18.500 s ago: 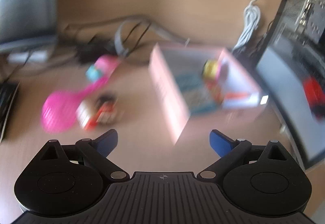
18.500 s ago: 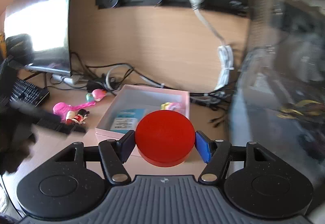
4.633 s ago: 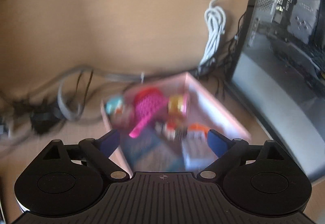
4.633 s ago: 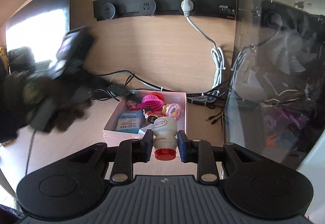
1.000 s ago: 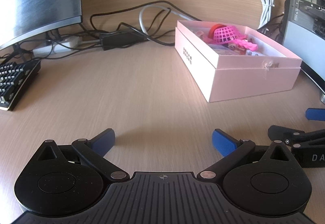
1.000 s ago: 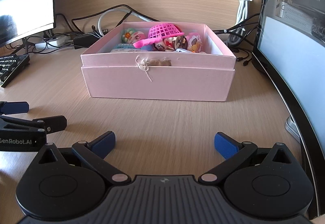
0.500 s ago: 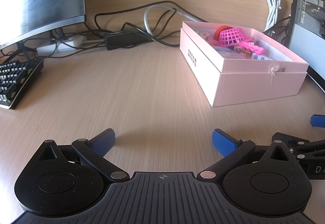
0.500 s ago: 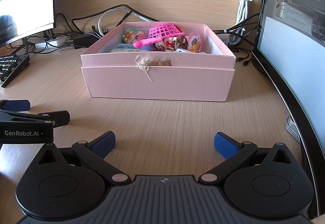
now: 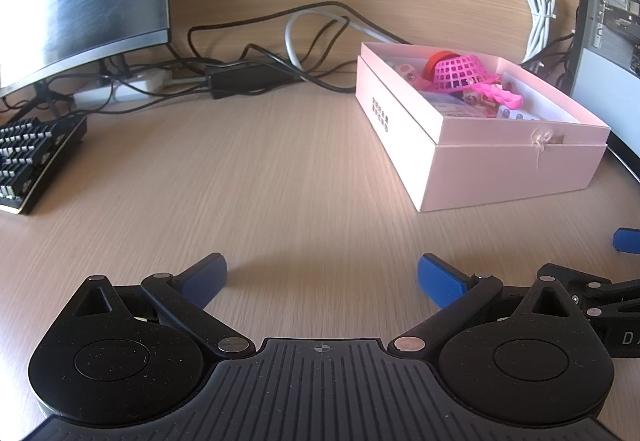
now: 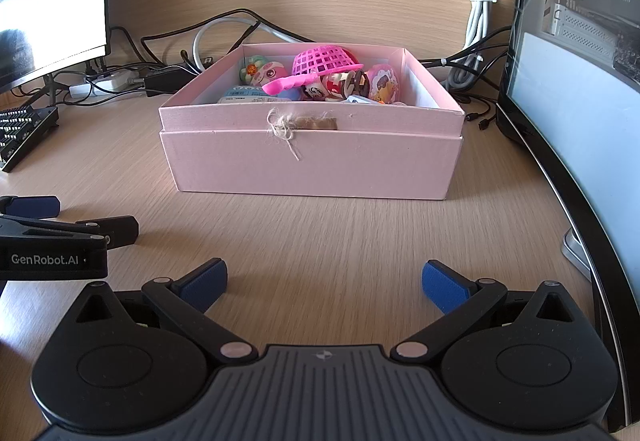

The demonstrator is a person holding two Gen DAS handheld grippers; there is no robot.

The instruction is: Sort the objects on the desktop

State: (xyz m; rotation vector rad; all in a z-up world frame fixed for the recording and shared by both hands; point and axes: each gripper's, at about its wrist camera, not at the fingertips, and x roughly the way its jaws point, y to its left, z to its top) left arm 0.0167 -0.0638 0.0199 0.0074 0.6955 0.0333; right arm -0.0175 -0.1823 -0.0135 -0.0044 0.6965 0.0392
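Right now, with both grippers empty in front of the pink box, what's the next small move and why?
Probably none beyond setting both down: the left gripper and right gripper are open and empty, the toys sit inside the pink box, and no loose toy shows on the desk.

Desk (image 9: 280, 177) free btwn keyboard (image 9: 28, 157) & pink box (image 10: 312, 161).

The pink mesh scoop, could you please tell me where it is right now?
The pink mesh scoop lies bowl-down inside the pink box, toward its back, on top of the other small toys; the right wrist view faces it straight ahead.
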